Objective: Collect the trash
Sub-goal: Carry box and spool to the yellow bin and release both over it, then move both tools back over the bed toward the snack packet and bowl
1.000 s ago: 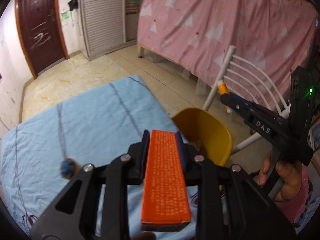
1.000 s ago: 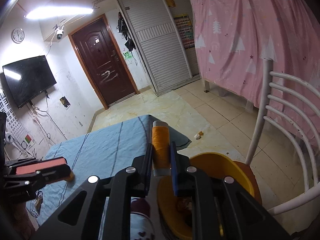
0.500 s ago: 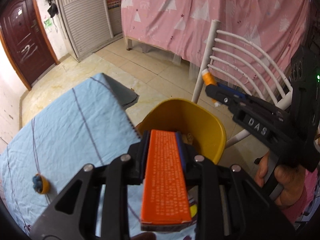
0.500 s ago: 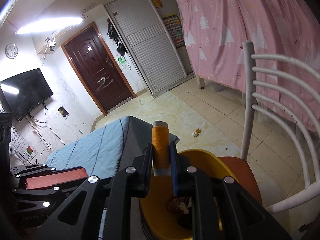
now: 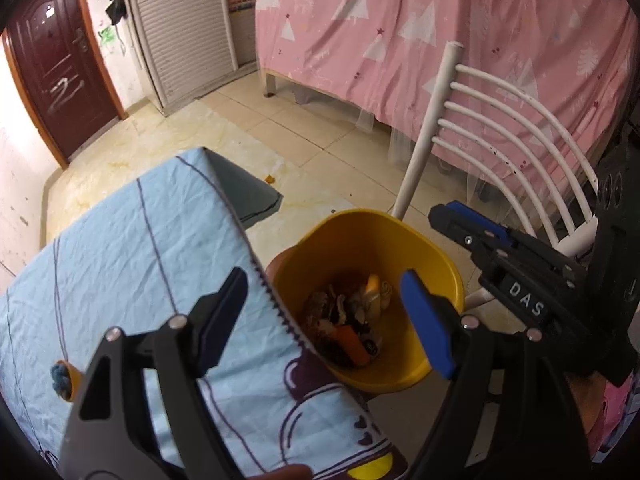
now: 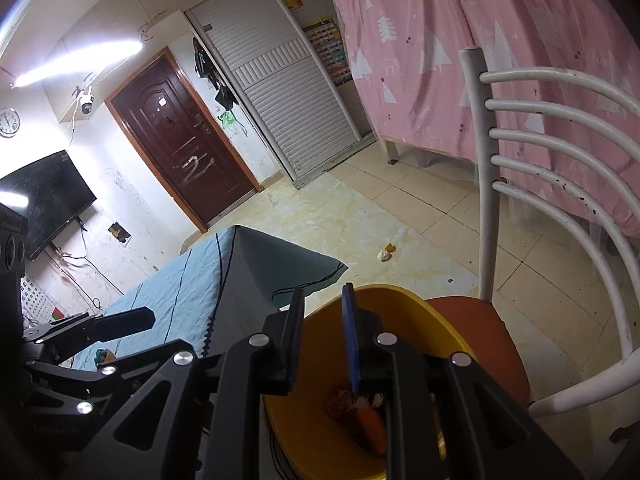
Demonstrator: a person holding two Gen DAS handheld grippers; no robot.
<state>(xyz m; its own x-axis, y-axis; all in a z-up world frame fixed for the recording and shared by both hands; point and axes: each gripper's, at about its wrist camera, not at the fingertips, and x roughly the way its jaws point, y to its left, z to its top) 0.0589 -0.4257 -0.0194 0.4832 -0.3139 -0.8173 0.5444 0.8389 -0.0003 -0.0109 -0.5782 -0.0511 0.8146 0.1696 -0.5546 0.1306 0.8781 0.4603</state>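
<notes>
Left claw [image 5: 324, 312] just sprung apart, empty, over yellow bin [image 5: 436, 256]; orange box [image 5: 352, 344] inside at 6 o'clock. Right claw [image 6: 322, 320] just parted slightly, empty.

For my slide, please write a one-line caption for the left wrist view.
Open left gripper above the yellow bin of trash, beside the blue cloth.

A lived-in home bedroom: pink-curtained bed [image 5: 440, 40], wall TV [image 6: 44, 200], clothed table [image 5: 140, 260], white chair [image 5: 500, 128].
</notes>
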